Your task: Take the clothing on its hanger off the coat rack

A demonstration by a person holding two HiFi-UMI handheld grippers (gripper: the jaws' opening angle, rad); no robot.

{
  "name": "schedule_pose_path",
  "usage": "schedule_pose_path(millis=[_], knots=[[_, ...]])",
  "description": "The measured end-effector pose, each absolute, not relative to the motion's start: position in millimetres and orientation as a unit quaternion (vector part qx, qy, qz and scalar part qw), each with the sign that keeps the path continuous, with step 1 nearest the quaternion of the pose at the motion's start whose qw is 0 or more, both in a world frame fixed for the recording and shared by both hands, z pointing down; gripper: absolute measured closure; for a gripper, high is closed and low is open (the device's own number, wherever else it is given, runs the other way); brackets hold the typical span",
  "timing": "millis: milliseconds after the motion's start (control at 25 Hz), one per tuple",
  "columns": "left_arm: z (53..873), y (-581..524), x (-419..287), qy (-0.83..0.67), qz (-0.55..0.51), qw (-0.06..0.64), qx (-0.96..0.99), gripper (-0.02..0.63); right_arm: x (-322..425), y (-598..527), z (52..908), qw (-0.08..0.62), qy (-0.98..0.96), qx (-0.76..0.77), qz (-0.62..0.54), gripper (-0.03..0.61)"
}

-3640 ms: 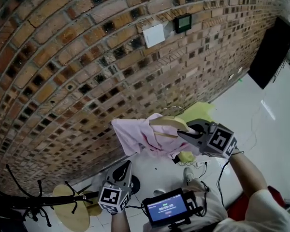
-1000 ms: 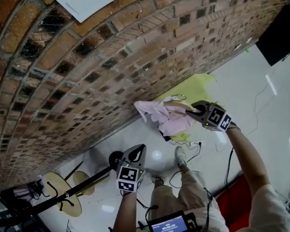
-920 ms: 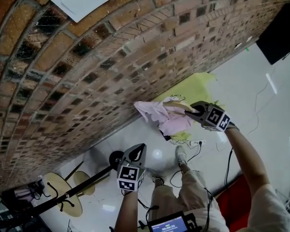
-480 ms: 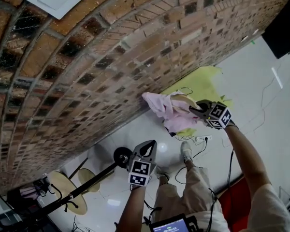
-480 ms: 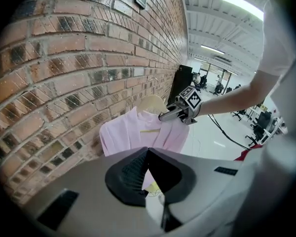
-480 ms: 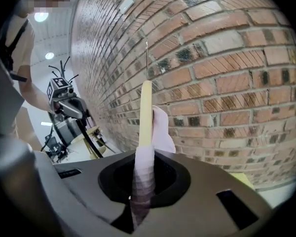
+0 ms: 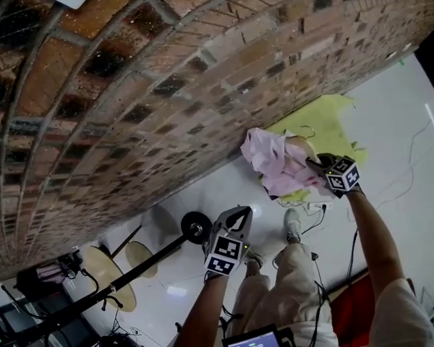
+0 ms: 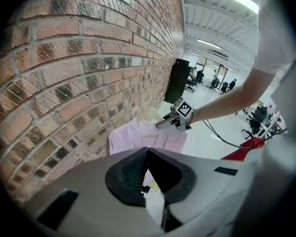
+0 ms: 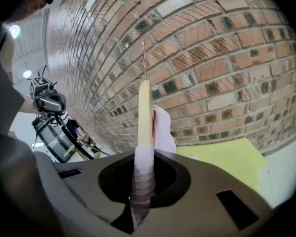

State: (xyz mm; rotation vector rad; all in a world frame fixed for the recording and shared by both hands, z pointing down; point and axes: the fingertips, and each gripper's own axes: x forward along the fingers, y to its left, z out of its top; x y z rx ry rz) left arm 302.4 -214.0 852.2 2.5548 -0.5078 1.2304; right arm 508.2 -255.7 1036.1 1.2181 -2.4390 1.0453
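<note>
Bricks of a big red-brown wall fill the top and left of the head view, and a shiny white floor runs along the right. A yellow sheet lies on the floor by the foot of the wall. The pink shirt on its wooden hanger is up in the air at the middle right of the head view, close to the wall and over the yellow sheet. The right gripper holds it. In the right gripper view its fingers are squeezed tight on the hanger's arm, with pink cloth wrapped around the arm where they pinch. The hanger stands up straight from them, and its thin wire hook points to the top of the frame. The left gripper is lower, near the middle of the head view, well apart from the shirt. Its fingers are closed together with nothing between them. It points toward the shirt, which shows just above it in its own view. The coat rack is at the lower left of the head view, far from the shirt, with a black round foot. Two round yellow stools stand beside its pole. The person's legs and shoes show at the bottom.
</note>
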Motion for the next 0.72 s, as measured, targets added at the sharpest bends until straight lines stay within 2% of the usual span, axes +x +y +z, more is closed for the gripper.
schedule_pose_path(millis=[200, 720], knots=[[880.7, -216.4, 296.6, -0.171, 0.456, 0.138, 0.863, 0.606, 509.6, -257.0, 1087.4, 0.102, -0.806, 0.42, 0.403, 0.578], [960.3, -240.2, 346.0, -0.141, 0.443, 0.143, 0.874, 0.606, 538.5, -304.3, 1222.3, 0.098, -0.756, 0.427, 0.487, 0.578]])
